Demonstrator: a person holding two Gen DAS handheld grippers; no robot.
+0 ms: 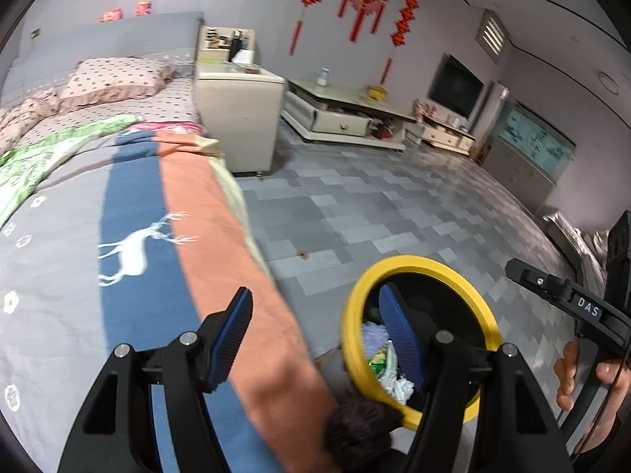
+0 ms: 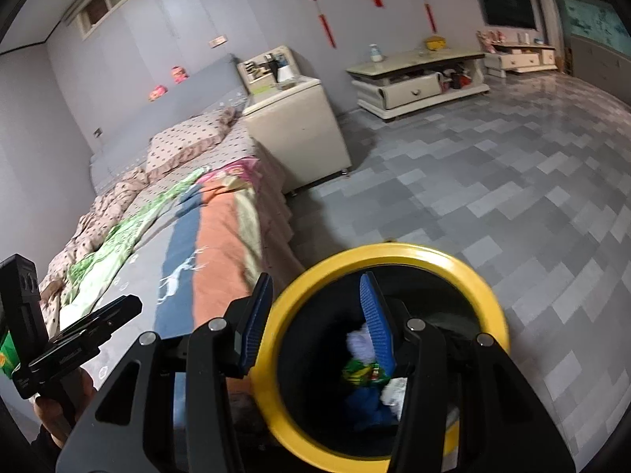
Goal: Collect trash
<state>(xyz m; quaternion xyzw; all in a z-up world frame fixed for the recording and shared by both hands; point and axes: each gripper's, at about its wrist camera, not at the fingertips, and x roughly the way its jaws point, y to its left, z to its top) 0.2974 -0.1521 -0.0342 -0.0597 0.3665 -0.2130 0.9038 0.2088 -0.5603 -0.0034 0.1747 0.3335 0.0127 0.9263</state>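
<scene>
Trash (image 2: 368, 370) sits in the yellow-rimmed bin (image 2: 469, 276) on the floor, right against the side of the bed (image 1: 130, 205). Through the right wrist camera I look almost straight down into the bin: a green wrapper, something white and something blue lie at the bottom. My right tongs (image 2: 315, 317) are spread wide and hold nothing, one finger over the bed's edge, the other above the bin's mouth. The left wrist camera shows the bin (image 1: 394, 266) more from the side, with white and green scraps in it. My left tongs (image 1: 317, 335) are also spread and empty, one finger over the orange stripe of the bedspread, the other over the bin. Only this view shows the deer printed on the bedspread clearly, and my right hand (image 1: 587, 378) gripping its handle beyond the bin. Only the right camera shows my left hand (image 2: 65, 402) above the bed.
</scene>
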